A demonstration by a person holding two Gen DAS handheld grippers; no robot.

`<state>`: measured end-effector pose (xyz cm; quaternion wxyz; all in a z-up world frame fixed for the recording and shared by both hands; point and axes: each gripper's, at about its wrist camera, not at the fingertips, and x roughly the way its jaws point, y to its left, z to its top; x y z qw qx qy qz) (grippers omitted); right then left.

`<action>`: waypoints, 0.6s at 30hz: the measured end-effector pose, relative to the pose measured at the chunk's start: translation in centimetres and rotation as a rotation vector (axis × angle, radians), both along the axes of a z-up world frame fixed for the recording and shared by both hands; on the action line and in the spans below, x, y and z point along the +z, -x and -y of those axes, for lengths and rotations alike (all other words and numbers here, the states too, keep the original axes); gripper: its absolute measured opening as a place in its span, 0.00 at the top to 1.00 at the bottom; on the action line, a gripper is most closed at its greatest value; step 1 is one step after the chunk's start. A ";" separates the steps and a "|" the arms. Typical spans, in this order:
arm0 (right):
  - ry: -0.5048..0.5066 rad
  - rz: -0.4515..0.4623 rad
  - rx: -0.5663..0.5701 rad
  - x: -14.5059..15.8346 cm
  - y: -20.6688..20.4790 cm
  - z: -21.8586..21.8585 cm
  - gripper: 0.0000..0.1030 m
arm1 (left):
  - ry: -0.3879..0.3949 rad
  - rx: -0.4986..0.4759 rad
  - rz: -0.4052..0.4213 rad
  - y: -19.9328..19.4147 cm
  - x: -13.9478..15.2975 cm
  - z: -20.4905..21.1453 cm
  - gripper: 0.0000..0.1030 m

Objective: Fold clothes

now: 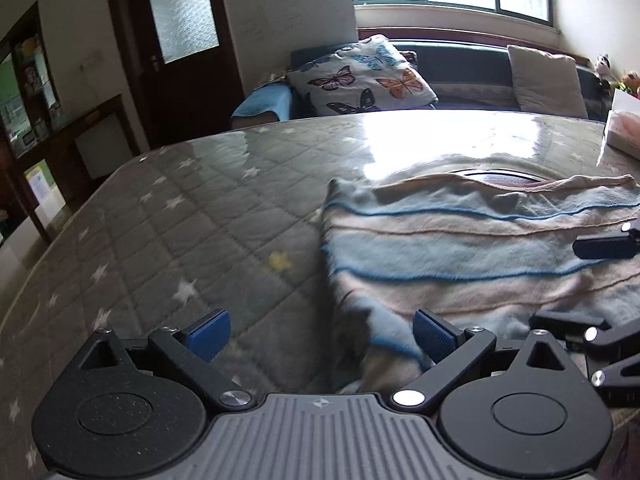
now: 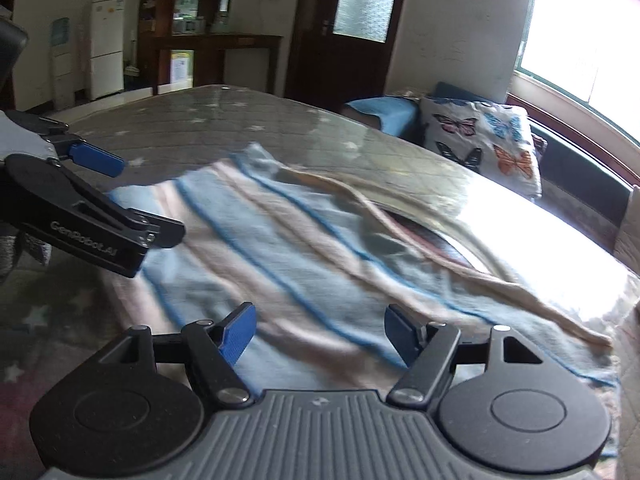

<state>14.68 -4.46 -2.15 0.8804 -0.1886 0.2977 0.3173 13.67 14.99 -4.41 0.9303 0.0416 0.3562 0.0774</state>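
Note:
A blue and beige striped garment (image 1: 460, 248) lies flat on the table, with its neck opening (image 1: 500, 176) at the far side. My left gripper (image 1: 322, 336) hovers open at the garment's near left corner; its right pad stands over the hem and grips nothing. One finger (image 1: 604, 247) of my right gripper pokes in from the right edge, above the cloth. In the right wrist view my right gripper (image 2: 320, 336) is open over the garment (image 2: 288, 240) with only cloth beneath it. The left gripper (image 2: 136, 196) shows there at the left, also open.
The table (image 1: 168, 216) has a grey quilted cover with white stars under a shiny sheet. A tissue box (image 1: 624, 128) sits at its far right corner. Behind the table stands a sofa with a butterfly cushion (image 1: 360, 76). A dark door (image 2: 340, 32) and shelves lie beyond.

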 end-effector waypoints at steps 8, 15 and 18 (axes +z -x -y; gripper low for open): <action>-0.030 -0.037 -0.017 0.2 1.5 1.1 0.28 | 0.082 0.055 0.023 2.1 0.2 -1.9 0.03; -0.065 -0.079 -0.140 0.3 1.5 5.5 0.28 | 0.147 0.098 0.038 4.3 0.4 -3.2 0.04; -0.080 -0.085 -0.200 0.3 1.5 7.7 0.28 | 0.169 0.125 0.035 4.8 0.3 -3.8 0.04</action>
